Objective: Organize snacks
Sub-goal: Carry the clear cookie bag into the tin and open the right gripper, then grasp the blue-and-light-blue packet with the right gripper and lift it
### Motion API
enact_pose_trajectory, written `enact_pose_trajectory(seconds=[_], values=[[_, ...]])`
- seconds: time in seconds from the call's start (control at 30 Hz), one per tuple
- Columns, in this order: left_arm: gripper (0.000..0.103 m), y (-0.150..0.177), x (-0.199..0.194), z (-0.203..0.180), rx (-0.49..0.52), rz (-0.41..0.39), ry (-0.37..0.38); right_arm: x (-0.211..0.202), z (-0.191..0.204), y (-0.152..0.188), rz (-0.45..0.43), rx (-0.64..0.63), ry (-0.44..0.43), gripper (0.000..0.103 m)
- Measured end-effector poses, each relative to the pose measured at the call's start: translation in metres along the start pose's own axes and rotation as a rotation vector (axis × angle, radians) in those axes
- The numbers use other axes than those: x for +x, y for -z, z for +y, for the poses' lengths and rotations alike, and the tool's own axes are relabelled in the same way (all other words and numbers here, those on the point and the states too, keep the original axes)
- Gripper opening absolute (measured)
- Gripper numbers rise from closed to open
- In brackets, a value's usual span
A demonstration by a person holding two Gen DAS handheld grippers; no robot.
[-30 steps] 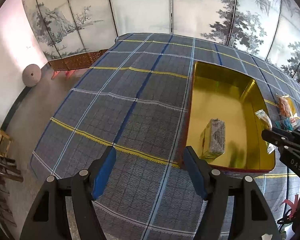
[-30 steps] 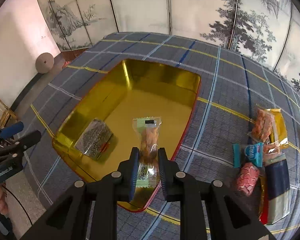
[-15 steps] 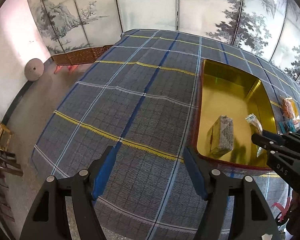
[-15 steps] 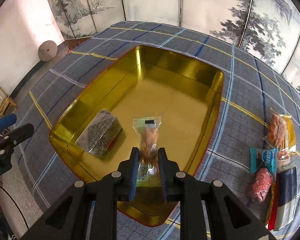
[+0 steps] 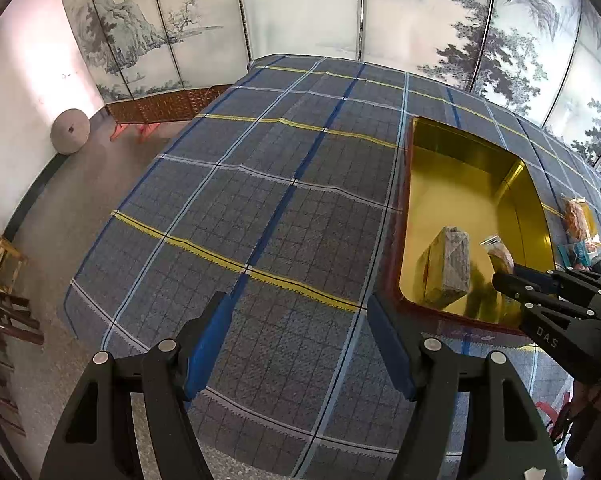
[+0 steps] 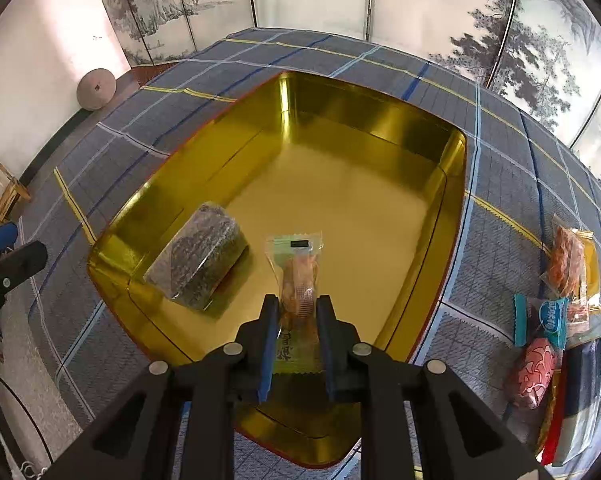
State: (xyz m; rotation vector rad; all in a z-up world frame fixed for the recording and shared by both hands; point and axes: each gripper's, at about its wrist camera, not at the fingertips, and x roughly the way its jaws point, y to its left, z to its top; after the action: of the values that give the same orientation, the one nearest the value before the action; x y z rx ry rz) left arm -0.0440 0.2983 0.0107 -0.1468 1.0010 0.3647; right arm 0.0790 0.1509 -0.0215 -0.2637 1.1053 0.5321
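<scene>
Left gripper (image 5: 298, 336) hovers over plaid cloth (image 5: 260, 208), jaws spread, nothing between. Gold tin (image 6: 452, 184) centre; dark wrapped block (image 6: 198, 256) lies inside at near left. Right gripper (image 6: 298, 334) clamps orange snack packet (image 6: 298, 276) above tin floor. Best: lower onto bare floor right of block, then release. Snack pile (image 6: 556, 320) waits on cloth, right.

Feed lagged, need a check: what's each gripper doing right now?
Left gripper: open, empty, over the tablecloth.
Right gripper: closed on a clear snack packet, over the gold tin.
</scene>
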Motion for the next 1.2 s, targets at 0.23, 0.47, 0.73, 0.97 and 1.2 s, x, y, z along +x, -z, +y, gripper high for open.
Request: enact_pose_trajectory(seconds=[0.23,0.47,0.73,0.97,1.2], values=[[0.067,0.003,-0.002,0.001,-0.005,0.001,0.002,0.000,0.001,0.000,-0.001,-0.006,0.000,0.022],[0.067,0.006,-0.005,-0.001,-0.003,0.005,0.002,-0.001,0.002,0.002,-0.003,-0.003,-0.008,0.023],[0.067,0.011,-0.009,-0.004,-0.013,0.004,0.012,-0.023,-0.001,0.002,-0.058,-0.001,-0.028,0.046],[0.067,0.013,-0.016,-0.019,0.008,-0.005,0.031,-0.066,-0.039,0.011,-0.126,0.038,-0.012,0.046],[0.069,0.012,-0.020,-0.053,0.066,-0.012,0.077,-0.100,-0.117,0.035,-0.137,0.100,0.128,0.057]])
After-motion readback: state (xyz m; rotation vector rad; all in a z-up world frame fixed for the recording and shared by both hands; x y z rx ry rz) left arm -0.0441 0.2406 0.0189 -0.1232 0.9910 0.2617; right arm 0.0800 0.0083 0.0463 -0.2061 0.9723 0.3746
